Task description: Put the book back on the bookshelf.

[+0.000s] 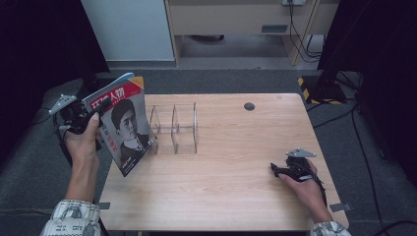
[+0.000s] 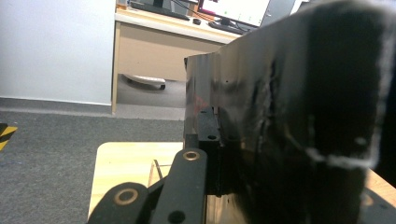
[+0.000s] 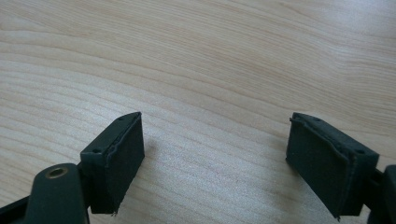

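Observation:
A magazine (image 1: pixel 124 123) with a red title band and a portrait cover is held up off the table at its left edge, tilted. My left gripper (image 1: pixel 91 117) is shut on its left edge. In the left gripper view the magazine's dark back (image 2: pixel 280 121) is clamped between the jaws. A clear acrylic file rack (image 1: pixel 176 129) with upright dividers stands on the wooden table (image 1: pixel 231 191) just right of the magazine. My right gripper (image 1: pixel 276 169) rests low on the table at the right, open, its pads (image 3: pixel 116 158) wide apart over bare wood.
A round dark cable hole (image 1: pixel 249 106) is set near the table's far edge. A cabinet (image 1: pixel 231 19) and cables (image 1: pixel 300 34) stand beyond the table, and a black stand with a yellow-striped base (image 1: pixel 319 86) is at the far right.

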Motion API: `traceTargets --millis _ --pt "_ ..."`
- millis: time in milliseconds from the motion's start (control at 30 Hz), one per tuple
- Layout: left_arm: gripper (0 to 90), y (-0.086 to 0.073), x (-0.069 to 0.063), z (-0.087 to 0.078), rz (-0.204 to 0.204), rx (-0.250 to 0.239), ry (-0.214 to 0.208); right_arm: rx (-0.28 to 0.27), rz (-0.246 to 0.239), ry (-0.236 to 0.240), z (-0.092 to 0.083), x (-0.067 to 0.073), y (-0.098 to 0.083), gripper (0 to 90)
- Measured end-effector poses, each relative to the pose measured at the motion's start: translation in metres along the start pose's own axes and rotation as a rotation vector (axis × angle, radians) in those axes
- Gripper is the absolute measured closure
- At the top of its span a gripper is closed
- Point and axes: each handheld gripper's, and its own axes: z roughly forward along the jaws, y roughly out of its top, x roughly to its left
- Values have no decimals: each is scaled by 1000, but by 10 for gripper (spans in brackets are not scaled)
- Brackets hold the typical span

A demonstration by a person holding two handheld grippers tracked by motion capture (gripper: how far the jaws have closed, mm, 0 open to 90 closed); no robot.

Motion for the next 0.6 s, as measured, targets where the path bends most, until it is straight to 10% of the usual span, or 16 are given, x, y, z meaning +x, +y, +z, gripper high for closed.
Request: traceTargets --millis 600 --pt "861 -4 -4 9 14 -24 33 0 -2 3 0 0 0 193"
